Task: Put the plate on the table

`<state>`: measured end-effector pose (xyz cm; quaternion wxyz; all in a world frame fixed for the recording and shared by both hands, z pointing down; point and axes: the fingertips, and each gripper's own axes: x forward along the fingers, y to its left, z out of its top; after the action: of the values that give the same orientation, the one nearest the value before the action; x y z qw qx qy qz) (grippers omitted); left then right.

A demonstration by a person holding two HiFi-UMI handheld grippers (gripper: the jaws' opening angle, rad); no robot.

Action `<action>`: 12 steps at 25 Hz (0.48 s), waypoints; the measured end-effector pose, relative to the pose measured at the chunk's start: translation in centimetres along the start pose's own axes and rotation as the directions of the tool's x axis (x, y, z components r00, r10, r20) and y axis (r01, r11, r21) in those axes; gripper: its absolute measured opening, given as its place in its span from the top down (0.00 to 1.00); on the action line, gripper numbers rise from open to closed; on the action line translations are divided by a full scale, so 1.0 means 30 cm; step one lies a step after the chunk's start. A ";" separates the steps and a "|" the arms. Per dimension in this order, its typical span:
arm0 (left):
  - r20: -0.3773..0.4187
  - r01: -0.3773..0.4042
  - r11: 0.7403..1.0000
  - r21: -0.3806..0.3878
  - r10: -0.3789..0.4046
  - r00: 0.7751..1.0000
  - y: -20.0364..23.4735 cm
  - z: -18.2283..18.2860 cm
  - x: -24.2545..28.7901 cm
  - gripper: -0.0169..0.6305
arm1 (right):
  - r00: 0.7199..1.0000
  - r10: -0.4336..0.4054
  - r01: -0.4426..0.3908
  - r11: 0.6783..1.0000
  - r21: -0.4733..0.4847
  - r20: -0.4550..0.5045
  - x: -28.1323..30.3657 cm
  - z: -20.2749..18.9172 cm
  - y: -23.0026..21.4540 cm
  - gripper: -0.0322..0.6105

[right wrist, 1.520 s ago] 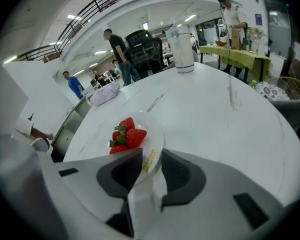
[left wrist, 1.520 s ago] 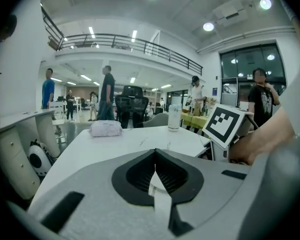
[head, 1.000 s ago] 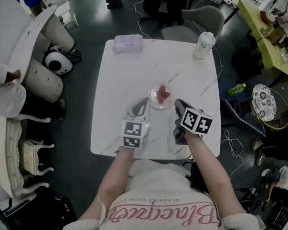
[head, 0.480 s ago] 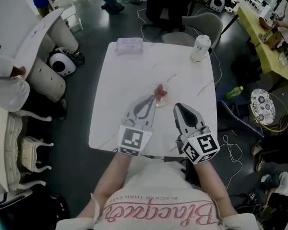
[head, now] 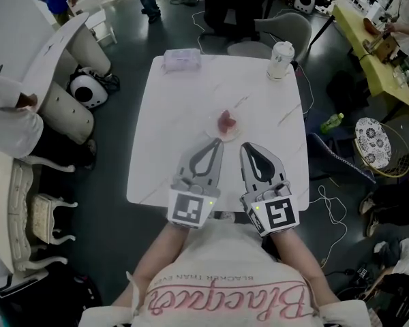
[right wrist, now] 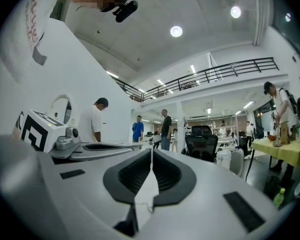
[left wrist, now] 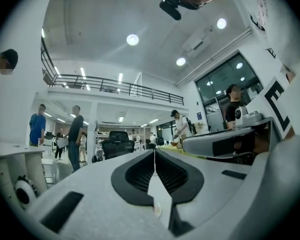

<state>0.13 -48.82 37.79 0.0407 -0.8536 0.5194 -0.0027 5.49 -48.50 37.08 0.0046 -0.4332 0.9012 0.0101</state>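
A small white plate point(head: 213, 127) with a pink piece of food point(head: 226, 121) on it rests near the middle of the white marble table point(head: 170, 135). My left gripper point(head: 219, 142) lies just short of the plate, shut and holding nothing. My right gripper point(head: 246, 146) lies beside it, also shut and holding nothing. Neither touches the plate. In the left gripper view the left gripper point(left wrist: 154, 152) shows its jaws pressed together; the right gripper point(right wrist: 151, 152) looks the same in its own view. Both gripper views look level across the room, and the plate is hidden from them.
A wrapped tissue pack point(head: 182, 60) sits at the table's far left corner and a lidded cup point(head: 281, 51) at the far right corner. A grey chair point(head: 283, 29) stands beyond the table. White chairs point(head: 27, 203) stand at the left, and a green bottle point(head: 332, 122) lies on the floor at the right.
Both grippers have drawn back from the plate toward the table's near edge and now lie side by side. The plate stays on the table.
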 end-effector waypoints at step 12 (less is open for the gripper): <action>0.032 0.010 1.000 0.028 -0.011 0.999 -0.018 0.037 -0.013 0.97 | 0.999 -0.008 0.009 1.000 0.015 -0.039 -0.002 -0.023 -0.005 0.94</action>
<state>0.47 -48.16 36.73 0.0610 -0.8556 0.5140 0.0033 5.64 -48.56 37.75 -0.0095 -0.4371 0.8994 -0.0051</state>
